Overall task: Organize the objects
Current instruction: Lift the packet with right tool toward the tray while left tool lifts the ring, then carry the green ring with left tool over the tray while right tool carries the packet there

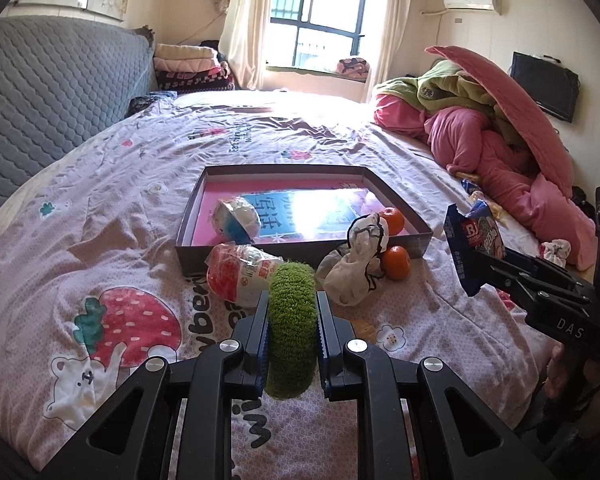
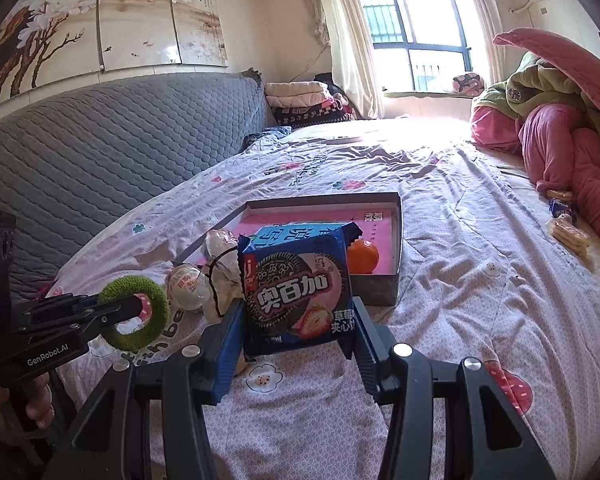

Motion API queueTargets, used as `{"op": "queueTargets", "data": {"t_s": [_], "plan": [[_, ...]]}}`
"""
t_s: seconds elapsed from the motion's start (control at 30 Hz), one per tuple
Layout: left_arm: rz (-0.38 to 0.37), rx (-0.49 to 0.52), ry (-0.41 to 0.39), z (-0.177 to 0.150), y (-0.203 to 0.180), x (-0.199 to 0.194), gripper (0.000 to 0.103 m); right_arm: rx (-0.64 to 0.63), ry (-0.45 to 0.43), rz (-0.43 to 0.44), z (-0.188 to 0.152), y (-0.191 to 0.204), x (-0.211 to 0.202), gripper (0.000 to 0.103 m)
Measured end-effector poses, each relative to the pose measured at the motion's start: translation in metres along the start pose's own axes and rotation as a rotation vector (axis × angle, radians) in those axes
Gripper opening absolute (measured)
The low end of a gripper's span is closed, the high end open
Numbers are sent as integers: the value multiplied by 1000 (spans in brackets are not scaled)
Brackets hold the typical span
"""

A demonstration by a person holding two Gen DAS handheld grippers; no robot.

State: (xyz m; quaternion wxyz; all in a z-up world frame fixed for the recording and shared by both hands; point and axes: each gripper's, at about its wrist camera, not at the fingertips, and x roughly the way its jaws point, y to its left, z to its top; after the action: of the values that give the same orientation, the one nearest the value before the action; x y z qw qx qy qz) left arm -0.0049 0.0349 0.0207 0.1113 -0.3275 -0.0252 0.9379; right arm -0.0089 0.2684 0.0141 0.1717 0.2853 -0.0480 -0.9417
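The left gripper [image 1: 291, 320] has its jaws closed on a green ring [image 1: 290, 328], held on edge above the bed [image 1: 100, 240]; from the right wrist view the same ring [image 2: 136, 312] hangs in the left gripper [image 2: 134, 307] clear of the sheet. The right gripper [image 2: 298, 320] has its jaws clamped on a blue cookie pack [image 2: 296, 288], upright and lifted off the bed; the left wrist view shows that pack [image 1: 474, 244] held in the right gripper [image 1: 486, 258].

Ahead lies an open box [image 1: 300, 252] with a pink floor. Inside it sit a white-and-blue packet [image 1: 236, 220] and an orange [image 1: 392, 220]. Just in front of the box lie a red-and-white packet [image 1: 240, 276], a white bag [image 1: 356, 268] and a second orange [image 1: 396, 262], the bag touching that orange. Pink bedding [image 1: 500, 152] is piled at the far right.
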Motion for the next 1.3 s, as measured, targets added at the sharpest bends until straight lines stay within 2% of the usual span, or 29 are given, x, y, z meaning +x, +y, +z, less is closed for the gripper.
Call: {"op": "queueTargets", "data": {"t_s": [0.4,0.63,1.3], "plan": [[1,-9,-18,28,16,10,19,-16,-17,-6,9,0,0,50],[-23,-25,-26,45,23,13,19,-11,-14,-15,13,-4,2,50],[-32,-5,-104,92,35,11,19,-37,-32,-34,27,-1,4,50]]}}
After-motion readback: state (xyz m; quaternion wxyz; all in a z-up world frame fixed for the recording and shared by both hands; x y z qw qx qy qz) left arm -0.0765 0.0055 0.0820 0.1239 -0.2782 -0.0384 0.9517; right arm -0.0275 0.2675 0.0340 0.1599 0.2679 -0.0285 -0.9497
